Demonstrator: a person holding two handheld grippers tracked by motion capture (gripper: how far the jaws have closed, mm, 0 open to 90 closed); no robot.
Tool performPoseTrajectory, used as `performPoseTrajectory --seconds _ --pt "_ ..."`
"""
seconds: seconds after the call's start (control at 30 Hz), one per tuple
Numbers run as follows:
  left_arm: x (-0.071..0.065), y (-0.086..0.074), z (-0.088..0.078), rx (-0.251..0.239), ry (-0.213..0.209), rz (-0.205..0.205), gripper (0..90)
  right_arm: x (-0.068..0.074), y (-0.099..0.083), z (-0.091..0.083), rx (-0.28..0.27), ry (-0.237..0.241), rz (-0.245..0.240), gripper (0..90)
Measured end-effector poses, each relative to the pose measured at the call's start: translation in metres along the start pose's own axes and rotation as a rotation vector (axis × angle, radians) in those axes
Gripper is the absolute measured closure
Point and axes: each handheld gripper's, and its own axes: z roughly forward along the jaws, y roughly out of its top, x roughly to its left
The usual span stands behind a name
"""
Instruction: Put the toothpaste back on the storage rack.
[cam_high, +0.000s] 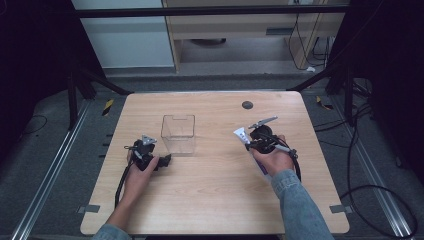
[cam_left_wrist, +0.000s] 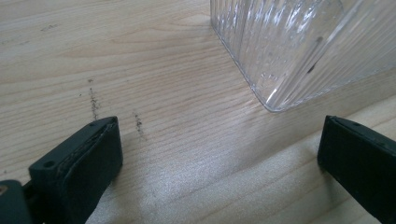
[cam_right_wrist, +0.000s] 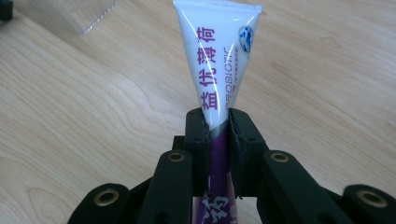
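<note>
Right gripper (cam_right_wrist: 217, 154) clamped on the white-and-purple plastic tube (cam_right_wrist: 217, 60), right of the clear ribbed plastic box (cam_high: 178, 133).

We should keep it level heading left to the box. The right gripper view shows the pinch; the left gripper (cam_left_wrist: 219, 163) waits open, empty, near the box corner.

table (cam_high: 210, 200): pale wood, matt, fine grain, a few dark scuff marks near the left jaws. box (cam_left_wrist: 289, 42): clear hard plastic, ribbed walls, glossy with bright glints. tube (cam_right_wrist: 217, 60): soft plastic, smooth and glossy, white at the flat crimped end, purple lower down, printed purple lettering. right gripper (cam_right_wrist: 218, 135): black matt plastic, pads with rough ridged faces, brass-looking screw inserts in the links. left gripper (cam_left_wrist: 219, 158): black matt pads, slightly dusty edges. sleeve (cam_high: 300, 205): blue denim cloth.
</note>
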Motion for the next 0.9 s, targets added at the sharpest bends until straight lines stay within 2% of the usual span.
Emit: performPoseTrajectory --seconds 0.17,0.47,0.73,0.9 --pt "0.0 -0.001 -0.001 0.001 0.003 -0.001 0.0 -0.001 0.0 -0.005 -0.041 -0.001 0.003 79.0" --pt "0.0 -0.001 -0.001 0.001 0.002 0.0 0.0 -0.002 0.003 -0.009 -0.083 -0.01 0.008 79.0" --pt "0.0 -0.001 -0.001 0.001 0.002 -0.001 0.0 0.002 0.01 -0.012 -0.111 -0.014 0.011 79.1" --pt "0.0 -0.001 -0.001 0.001 0.002 0.0 0.0 0.008 0.018 -0.017 -0.136 -0.009 -0.008 79.1"
